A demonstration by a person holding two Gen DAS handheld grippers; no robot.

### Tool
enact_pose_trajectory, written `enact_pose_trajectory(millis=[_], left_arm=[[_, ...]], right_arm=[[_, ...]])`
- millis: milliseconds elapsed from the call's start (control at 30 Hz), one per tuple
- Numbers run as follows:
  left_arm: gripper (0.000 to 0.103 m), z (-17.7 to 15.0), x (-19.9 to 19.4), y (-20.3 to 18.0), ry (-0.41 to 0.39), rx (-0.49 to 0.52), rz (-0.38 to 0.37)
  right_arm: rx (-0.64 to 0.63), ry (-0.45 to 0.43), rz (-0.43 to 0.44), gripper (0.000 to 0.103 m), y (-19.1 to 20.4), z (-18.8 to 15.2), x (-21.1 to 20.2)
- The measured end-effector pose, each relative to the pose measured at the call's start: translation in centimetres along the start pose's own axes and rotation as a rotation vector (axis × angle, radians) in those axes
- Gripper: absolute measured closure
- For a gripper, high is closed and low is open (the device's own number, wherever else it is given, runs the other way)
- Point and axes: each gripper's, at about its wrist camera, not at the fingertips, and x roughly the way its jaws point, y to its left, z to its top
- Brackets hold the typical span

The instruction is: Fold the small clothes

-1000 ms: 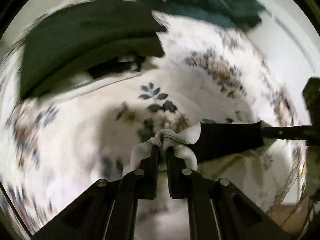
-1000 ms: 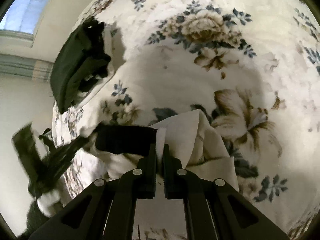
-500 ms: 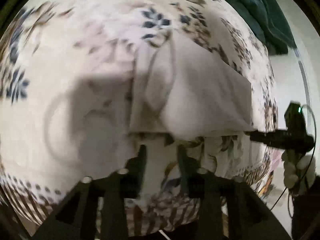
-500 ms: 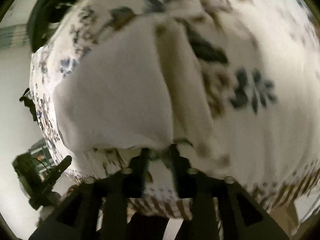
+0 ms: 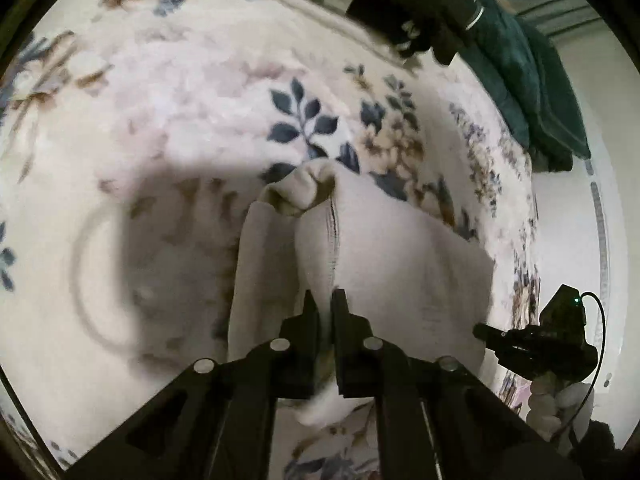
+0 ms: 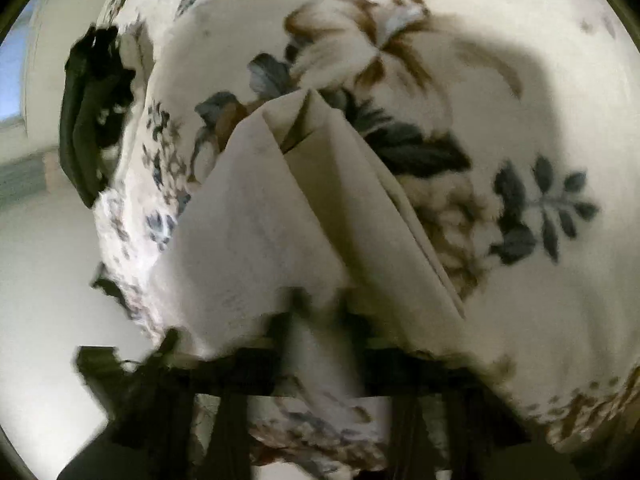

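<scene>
A small white garment (image 5: 392, 264) is stretched above the floral blanket (image 5: 180, 100), its far end bunched and touching the blanket. My left gripper (image 5: 326, 300) is shut on its near edge. In the right wrist view the same white garment (image 6: 256, 240) hangs taut in folds toward the blanket. My right gripper (image 6: 320, 304) is blurred; its fingers (image 6: 298, 300) pinch the garment's near edge. The right gripper also shows in the left wrist view (image 5: 492, 334), at the garment's right corner.
A dark green cloth (image 5: 520, 64) and a black garment (image 5: 404, 12) lie at the far side of the blanket. A dark folded garment (image 6: 88, 112) lies at the blanket's left edge in the right wrist view. The blanket's edge drops off near both grippers.
Both grippers have pulled the white garment back and spread it out from a bunched state. Its far end has drawn together into folds on the blanket.
</scene>
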Motion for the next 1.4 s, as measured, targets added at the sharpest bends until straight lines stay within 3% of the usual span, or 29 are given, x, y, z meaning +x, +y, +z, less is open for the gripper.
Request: enact_pose_trajectory(millis=[100,167,300,367,433,500,633,700,733,767,800,967,1067,1133,1167,1200,1233,1367,1400], left_arm=[[0.098,-1.5,-2.1,0.7,-0.031,-0.021,0.000],[0.098,-2.9,-2.1,1.1,0.016,-0.009,0.003],[0.087,-3.5,-0.8,1.6,0.135,-0.021,0.040],[0.082,-2.3,-1.4,1.7,0.110,-0.036,0.039],[0.073,-0.6,-1.9,1.7,0.070,-0.057,0.014],[0.049,1.1,-1.4,1.8,0.043,-0.080,-0.007],[0.048,4.5,2.6,0.9,0.090,-0.084,-0.063],[0.058,5.4,4.7,0.5,0.135,-0.063,-0.023],[0.068,5.8,5.5,0.3,0.147,-0.038,0.006],[0.086,5.9,5.6,0.2,0.150,-0.019,0.014],[0.090,6.2,5.8,0.1,0.151,0.002,0.010],[0.092,7.6,6.9,0.6,0.169,0.009,0.008],[0.088,7.4,6.5,0.4,0.197,-0.010,-0.023],[0.081,6.8,5.2,0.4,0.201,-0.017,-0.052],[0.070,6.4,4.5,0.3,0.199,-0.018,-0.058],[0.062,5.7,3.8,0.4,0.197,-0.020,-0.061],[0.060,4.5,2.9,0.6,0.198,-0.029,-0.057],[0.062,1.5,2.3,0.4,0.206,0.007,0.000],[0.075,0.8,2.2,0.4,0.183,0.016,0.022]], right_arm=[[-0.049,-0.046,0.008,0.096,1.2,-0.5,-1.7],[-0.059,-0.054,-0.003,0.096,1.3,-0.7,-2.4],[-0.124,0.023,-0.179,0.094,0.9,-0.7,-1.7],[-0.087,0.061,-0.142,0.084,0.4,-0.3,-1.8],[-0.047,0.042,-0.089,0.053,-0.1,0.4,-2.8],[-0.002,-0.042,-0.006,0.050,-0.2,1.8,-4.1],[0.062,-0.091,0.088,0.050,-0.2,5.0,-3.2],[0.086,-0.048,0.088,0.050,0.0,6.8,-1.3],[0.096,-0.029,0.080,0.053,0.1,7.2,-0.4],[0.100,-0.022,0.075,0.064,0.4,7.4,0.1],[0.088,-0.023,0.076,0.093,0.9,7.6,0.4],[0.007,-0.106,-0.025,0.097,2.4,7.7,-0.5],[-0.018,-0.071,-0.081,0.096,2.5,7.5,0.2],[-0.049,-0.035,-0.077,0.077,3.0,7.0,0.3],[-0.060,-0.009,-0.072,0.069,3.0,6.5,0.1],[-0.061,0.002,-0.063,0.053,2.8,6.0,0.0],[-0.054,0.011,-0.052,0.049,2.5,5.5,-0.1],[-0.014,0.071,-0.038,0.049,0.1,3.2,0.7],[-0.006,0.086,-0.031,0.049,-0.6,2.6,1.1]])
